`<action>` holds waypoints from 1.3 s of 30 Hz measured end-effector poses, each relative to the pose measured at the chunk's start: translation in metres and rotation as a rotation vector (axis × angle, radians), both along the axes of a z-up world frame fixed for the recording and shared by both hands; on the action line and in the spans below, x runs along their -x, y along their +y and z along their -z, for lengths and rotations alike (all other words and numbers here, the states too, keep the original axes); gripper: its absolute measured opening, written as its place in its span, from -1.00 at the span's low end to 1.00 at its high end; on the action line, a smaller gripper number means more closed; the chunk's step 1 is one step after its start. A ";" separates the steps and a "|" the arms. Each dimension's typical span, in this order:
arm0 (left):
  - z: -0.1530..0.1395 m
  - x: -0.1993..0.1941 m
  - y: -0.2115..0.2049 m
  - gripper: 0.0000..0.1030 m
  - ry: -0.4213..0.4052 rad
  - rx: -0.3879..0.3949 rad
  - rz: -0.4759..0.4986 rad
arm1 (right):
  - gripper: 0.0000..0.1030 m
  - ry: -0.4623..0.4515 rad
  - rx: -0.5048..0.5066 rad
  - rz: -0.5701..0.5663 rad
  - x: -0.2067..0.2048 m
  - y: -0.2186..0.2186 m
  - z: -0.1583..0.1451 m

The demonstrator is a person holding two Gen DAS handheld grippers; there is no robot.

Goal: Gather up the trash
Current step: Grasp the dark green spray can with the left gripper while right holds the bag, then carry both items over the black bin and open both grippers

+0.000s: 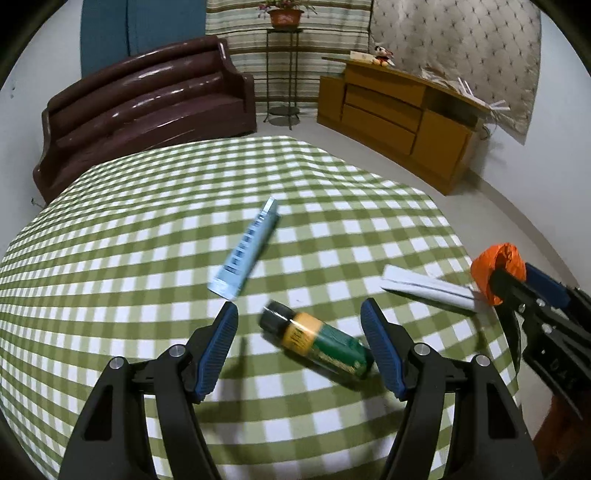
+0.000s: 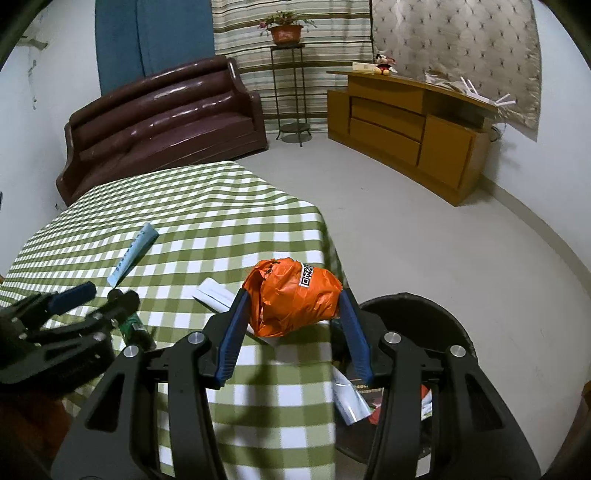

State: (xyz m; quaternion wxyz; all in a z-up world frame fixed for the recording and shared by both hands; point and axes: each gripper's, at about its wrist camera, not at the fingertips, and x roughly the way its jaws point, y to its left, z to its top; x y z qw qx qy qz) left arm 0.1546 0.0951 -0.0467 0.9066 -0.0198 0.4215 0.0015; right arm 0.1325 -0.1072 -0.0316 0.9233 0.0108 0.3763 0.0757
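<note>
My right gripper (image 2: 291, 314) clamps the crumpled orange bag (image 2: 293, 297) at frame centre, next needing carrying over the black bin (image 2: 454, 325) lower right, while my left gripper (image 1: 299, 332) gapes wide around the untouched green bottle (image 1: 317, 341).

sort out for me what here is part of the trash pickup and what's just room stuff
Part of the job:
- orange bag, clamped in the right gripper
- green bottle, between the open left gripper fingers
- blue tube
- white paper
- black bin

Just there:
- sofa
- wooden cabinet
- potted plant
</note>
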 end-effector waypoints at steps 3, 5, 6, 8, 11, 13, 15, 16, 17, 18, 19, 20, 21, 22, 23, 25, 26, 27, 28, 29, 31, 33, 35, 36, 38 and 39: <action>0.003 0.000 -0.009 0.30 0.009 -0.013 0.006 | -0.06 0.001 -0.007 0.004 0.002 -0.004 0.001; 0.005 0.001 -0.009 0.30 0.015 -0.020 0.005 | -0.06 0.001 -0.010 0.006 0.004 -0.005 0.001; 0.006 0.001 -0.008 0.30 0.019 -0.022 0.004 | -0.06 0.000 -0.013 0.006 0.004 -0.005 0.001; 0.009 0.007 -0.007 0.30 0.022 -0.026 -0.001 | -0.06 0.000 -0.016 0.005 0.005 -0.005 0.001; 0.011 0.014 0.000 0.30 0.027 -0.027 -0.005 | -0.06 0.001 -0.015 0.004 0.005 -0.004 0.002; 0.013 0.021 0.008 0.30 0.031 -0.028 -0.012 | -0.06 0.001 -0.014 0.002 0.007 -0.003 0.002; 0.016 0.027 0.016 0.30 0.034 -0.024 -0.012 | -0.06 0.001 -0.014 0.003 0.007 -0.003 0.002; 0.017 0.029 0.018 0.30 0.035 -0.025 -0.011 | -0.06 0.000 -0.013 0.003 0.007 -0.003 0.002; 0.017 0.031 0.021 0.30 0.035 -0.026 -0.011 | -0.06 0.001 -0.013 0.003 0.007 -0.003 0.002; 0.018 0.032 0.023 0.29 0.035 -0.025 -0.010 | -0.06 0.001 -0.013 0.004 0.007 -0.003 0.003; 0.018 0.033 0.025 0.23 0.035 -0.022 -0.007 | -0.06 0.001 -0.012 0.004 0.007 -0.003 0.002; 0.018 0.034 0.029 0.21 0.037 -0.020 -0.002 | -0.06 0.001 -0.012 0.003 0.007 -0.003 0.002; 0.018 0.035 0.031 0.16 0.036 -0.018 0.005 | -0.06 0.002 -0.012 0.003 0.008 -0.003 0.003; 0.017 0.035 0.030 0.12 0.033 -0.016 0.014 | -0.06 0.002 -0.011 0.003 0.009 -0.003 0.003; 0.016 0.033 0.029 0.10 0.029 -0.017 0.022 | -0.06 0.002 -0.010 0.004 0.009 -0.002 0.003; 0.014 0.031 0.026 -0.06 0.023 -0.021 0.042 | -0.06 0.002 -0.010 0.004 0.009 -0.002 0.003; 0.014 0.031 0.024 -0.11 0.024 -0.021 0.049 | -0.06 0.002 -0.010 0.003 0.008 -0.002 0.003; 0.014 0.030 0.023 -0.21 0.026 -0.021 0.054 | -0.06 0.003 -0.010 0.003 0.009 -0.002 0.003; 0.015 0.030 0.022 -0.31 0.030 -0.016 0.060 | -0.06 0.003 -0.010 0.002 0.009 -0.002 0.004; 0.016 0.029 0.021 -0.37 0.035 -0.012 0.065 | -0.06 0.003 -0.010 0.002 0.009 -0.002 0.004; 0.018 0.030 0.021 -0.52 0.033 -0.018 0.070 | -0.06 0.004 -0.009 -0.001 0.012 -0.001 0.004; 0.018 0.031 0.019 -0.52 0.031 -0.021 0.076 | -0.06 0.002 -0.008 -0.001 0.014 0.000 0.004; 0.018 0.030 0.016 -0.52 0.030 -0.020 0.080 | -0.06 0.000 -0.009 0.000 0.016 -0.002 0.004; 0.018 0.029 0.014 -0.52 0.030 -0.021 0.080 | -0.06 -0.002 -0.010 0.001 0.015 -0.003 0.002; 0.018 0.028 0.013 -0.52 0.028 -0.021 0.082 | -0.06 -0.004 -0.008 0.001 0.015 -0.003 0.001; 0.018 0.027 0.012 -0.52 0.028 -0.022 0.082 | -0.06 -0.004 -0.007 0.002 0.014 -0.003 0.001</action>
